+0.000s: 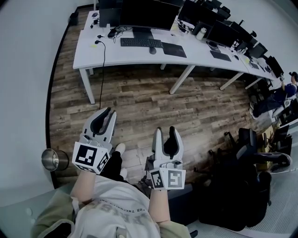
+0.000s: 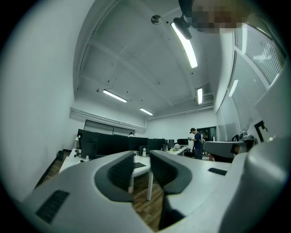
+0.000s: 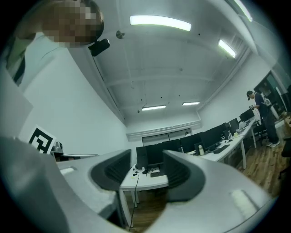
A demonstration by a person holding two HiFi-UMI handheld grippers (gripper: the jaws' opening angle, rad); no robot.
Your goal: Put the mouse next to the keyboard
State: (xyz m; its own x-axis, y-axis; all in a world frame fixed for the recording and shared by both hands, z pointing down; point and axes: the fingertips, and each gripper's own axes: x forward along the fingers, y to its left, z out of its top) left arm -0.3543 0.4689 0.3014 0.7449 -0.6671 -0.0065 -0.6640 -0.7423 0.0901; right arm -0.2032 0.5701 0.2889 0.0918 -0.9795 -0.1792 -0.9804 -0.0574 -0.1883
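Note:
A dark mouse (image 1: 152, 50) lies on the white desk (image 1: 116, 55) far ahead, just right of and a little nearer than the black keyboard (image 1: 141, 42). Both grippers hang low over the wooden floor, well short of the desk. My left gripper (image 1: 111, 111) is shut with nothing in it, and the left gripper view shows it (image 2: 141, 157) aimed at the row of desks. The right gripper (image 1: 165, 131) stands open and empty, its fingertips clearly apart. In the right gripper view the right gripper (image 3: 147, 159) frames the end of a white desk (image 3: 145, 179).
A black pad (image 1: 173, 49) lies right of the mouse, below a dark monitor (image 1: 142, 14). A cable (image 1: 102, 65) hangs off the desk's front. A metal bin (image 1: 52, 159) stands at my left, black office chairs (image 1: 242, 186) at my right. A person (image 1: 286, 90) sits far right.

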